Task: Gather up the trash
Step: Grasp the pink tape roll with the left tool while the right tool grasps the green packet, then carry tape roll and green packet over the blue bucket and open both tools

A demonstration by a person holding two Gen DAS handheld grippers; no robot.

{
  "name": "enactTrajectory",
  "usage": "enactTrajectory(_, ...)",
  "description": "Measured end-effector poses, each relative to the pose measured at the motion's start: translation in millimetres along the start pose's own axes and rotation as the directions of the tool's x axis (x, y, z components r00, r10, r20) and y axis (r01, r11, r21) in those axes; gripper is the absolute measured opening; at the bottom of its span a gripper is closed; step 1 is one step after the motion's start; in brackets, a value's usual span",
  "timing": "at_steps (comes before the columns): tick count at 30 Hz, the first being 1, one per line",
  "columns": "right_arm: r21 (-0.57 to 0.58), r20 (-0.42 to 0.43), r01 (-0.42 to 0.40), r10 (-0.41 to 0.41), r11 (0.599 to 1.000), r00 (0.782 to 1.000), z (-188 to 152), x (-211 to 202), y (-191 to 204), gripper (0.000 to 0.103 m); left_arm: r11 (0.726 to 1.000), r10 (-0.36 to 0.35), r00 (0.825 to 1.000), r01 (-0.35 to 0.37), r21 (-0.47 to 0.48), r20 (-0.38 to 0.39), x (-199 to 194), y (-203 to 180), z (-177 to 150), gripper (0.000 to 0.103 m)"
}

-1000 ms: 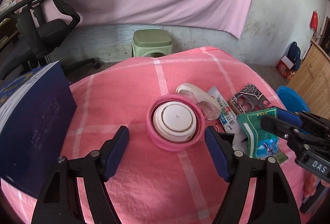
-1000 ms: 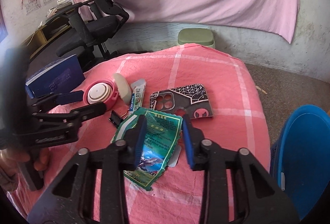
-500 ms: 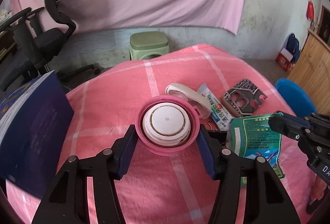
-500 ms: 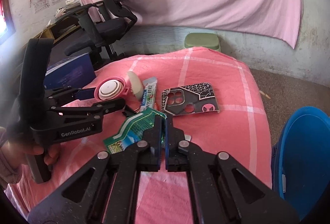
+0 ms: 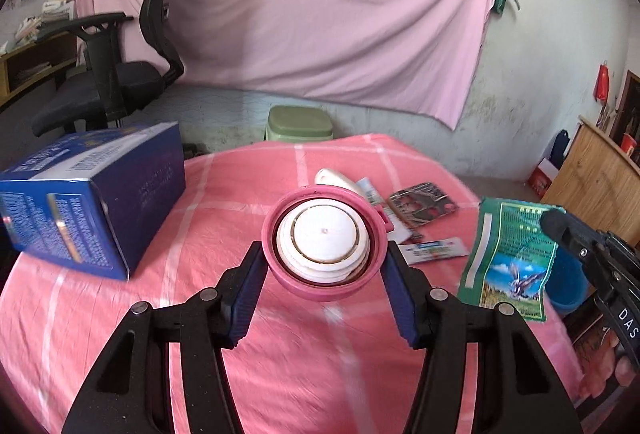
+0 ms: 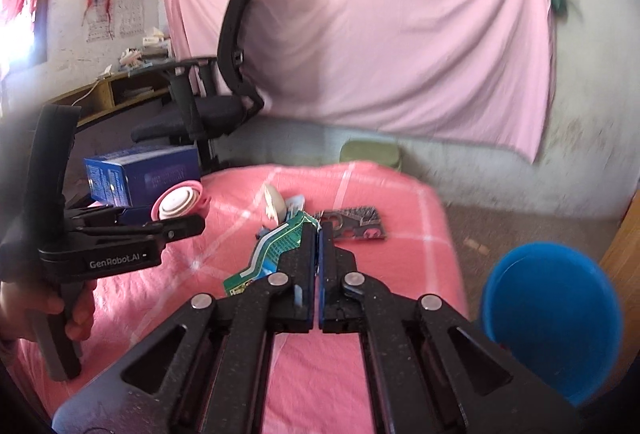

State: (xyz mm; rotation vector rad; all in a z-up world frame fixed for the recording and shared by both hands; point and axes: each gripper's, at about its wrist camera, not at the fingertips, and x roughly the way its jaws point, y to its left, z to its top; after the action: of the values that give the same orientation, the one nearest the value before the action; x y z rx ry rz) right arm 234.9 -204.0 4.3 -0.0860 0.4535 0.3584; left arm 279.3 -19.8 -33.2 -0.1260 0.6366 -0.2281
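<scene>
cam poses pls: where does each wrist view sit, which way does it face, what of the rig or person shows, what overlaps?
Left wrist: behind the left gripper, facing across the pink table; its fingers clamp the pink lid.
Right wrist: behind the right gripper, same heading; shut on the green packet; a hand shows.
Shared: lid, packet, blue box, blue bin, each other's gripper.

Near tablecloth (image 5: 280, 354) bare — blue box (image 5: 100, 202) blocks left, litter cluster (image 5: 420, 222) beyond.
</scene>
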Motion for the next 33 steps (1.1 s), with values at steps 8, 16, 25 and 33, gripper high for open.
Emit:
enactTrajectory(8,-0.035,0.225,0.139,-0.127,0.99,0.966,9.6,-55.7,2.7,0.026,0.999,-0.046,0.988,0.045,0.007,0.15,-43.8,-40.2,14.8,0.052)
enactTrajectory(16,-0.006,0.394,0.293,-0.267,0.956,0.88,19.8,-101.6,-14.8,0.026,0.99,-0.132,0.954,0.115,0.076,0.27,-74.7,-100.2,44.4,0.052)
enactTrajectory(25,0.068,0.459,0.442,-0.422,0.894,0.782,24.1,-139.5,-60.7,0.026,0.961,-0.267,0.906,0.223,0.165,0.33,-72.8,-182.5,74.2,0.052)
enactTrajectory(33,0.127,0.397,0.519,-0.523,0.845,0.755,4.8,-146.7,-110.5,0.026,0.93,-0.342,0.905,0.289,0.227,0.251,-36.0,-244.0,74.4,0.052)
